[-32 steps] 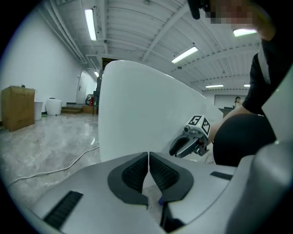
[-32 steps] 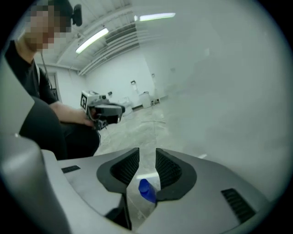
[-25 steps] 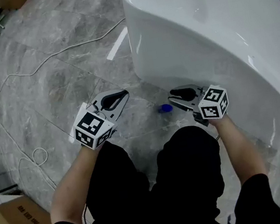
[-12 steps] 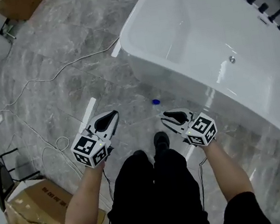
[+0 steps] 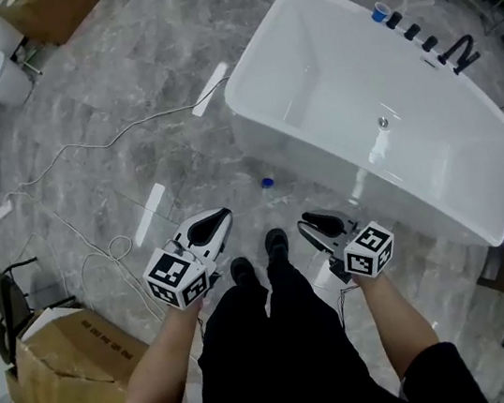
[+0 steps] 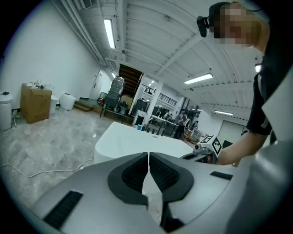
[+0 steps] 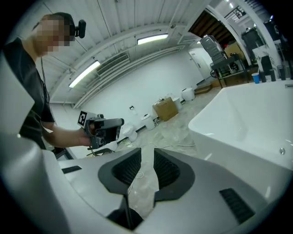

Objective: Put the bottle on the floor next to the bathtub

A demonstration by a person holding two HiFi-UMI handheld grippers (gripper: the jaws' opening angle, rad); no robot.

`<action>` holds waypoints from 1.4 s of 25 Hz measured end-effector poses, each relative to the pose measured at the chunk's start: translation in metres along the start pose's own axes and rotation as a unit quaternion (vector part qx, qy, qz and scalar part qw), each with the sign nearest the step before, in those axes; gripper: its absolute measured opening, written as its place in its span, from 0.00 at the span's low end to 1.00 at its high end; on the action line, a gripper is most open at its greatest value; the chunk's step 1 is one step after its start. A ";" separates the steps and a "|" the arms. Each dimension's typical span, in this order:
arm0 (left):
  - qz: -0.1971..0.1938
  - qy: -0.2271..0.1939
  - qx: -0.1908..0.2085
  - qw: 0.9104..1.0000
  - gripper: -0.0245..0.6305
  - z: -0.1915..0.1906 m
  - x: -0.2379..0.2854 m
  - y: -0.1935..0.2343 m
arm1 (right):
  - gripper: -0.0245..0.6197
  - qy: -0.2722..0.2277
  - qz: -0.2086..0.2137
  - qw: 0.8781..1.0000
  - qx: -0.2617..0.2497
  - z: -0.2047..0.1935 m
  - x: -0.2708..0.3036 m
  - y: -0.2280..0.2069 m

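by bathtub [image 5: 272, 136]: bottle [image 5: 267, 183] on floor [image 5: 130, 149] | left tongs [image 5: 224, 214] closed | right tongs [image 5: 304, 224] ajar, just narrowing, empty

The left gripper [image 5: 224, 215] has its jaws together, empty. Beside it, the right gripper [image 5: 304, 224] has just been closing, jaws narrowly apart, empty.

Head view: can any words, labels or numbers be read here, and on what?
No text is legible.
Left marker cube and right marker cube: black-and-white square patterns, no letters.
Cardboard box: any print too small to read.
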State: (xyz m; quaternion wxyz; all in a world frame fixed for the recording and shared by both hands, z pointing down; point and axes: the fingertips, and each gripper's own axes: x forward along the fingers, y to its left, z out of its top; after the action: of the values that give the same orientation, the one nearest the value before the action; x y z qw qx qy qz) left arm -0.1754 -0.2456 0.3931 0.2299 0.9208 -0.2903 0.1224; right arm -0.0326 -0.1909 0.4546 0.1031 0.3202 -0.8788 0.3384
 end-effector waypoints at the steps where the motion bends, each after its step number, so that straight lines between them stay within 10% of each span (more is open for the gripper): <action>1: -0.005 -0.001 0.007 1.000 0.07 0.010 -0.008 -0.007 | 0.19 0.000 0.001 1.000 -0.008 0.008 -0.004 0.013; 16: 0.003 -0.026 -0.045 0.999 0.07 0.048 -0.086 -0.060 | 0.19 -0.049 0.050 0.997 -0.034 0.064 -0.049 0.130; 26: 0.044 -0.047 -0.030 0.998 0.07 0.082 -0.060 -0.127 | 0.17 -0.091 0.098 0.989 -0.062 0.101 -0.142 0.162; 35: 0.001 -0.061 0.021 0.998 0.07 0.129 -0.031 -0.216 | 0.16 -0.118 0.091 0.987 -0.059 0.106 -0.205 0.166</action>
State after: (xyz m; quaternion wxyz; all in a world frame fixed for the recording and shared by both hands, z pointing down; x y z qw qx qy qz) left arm -0.0602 -0.1375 0.1945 0.1918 0.9309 -0.3022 0.0725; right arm 0.0242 -0.0657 0.2058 -0.0137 0.2697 -0.9287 0.2540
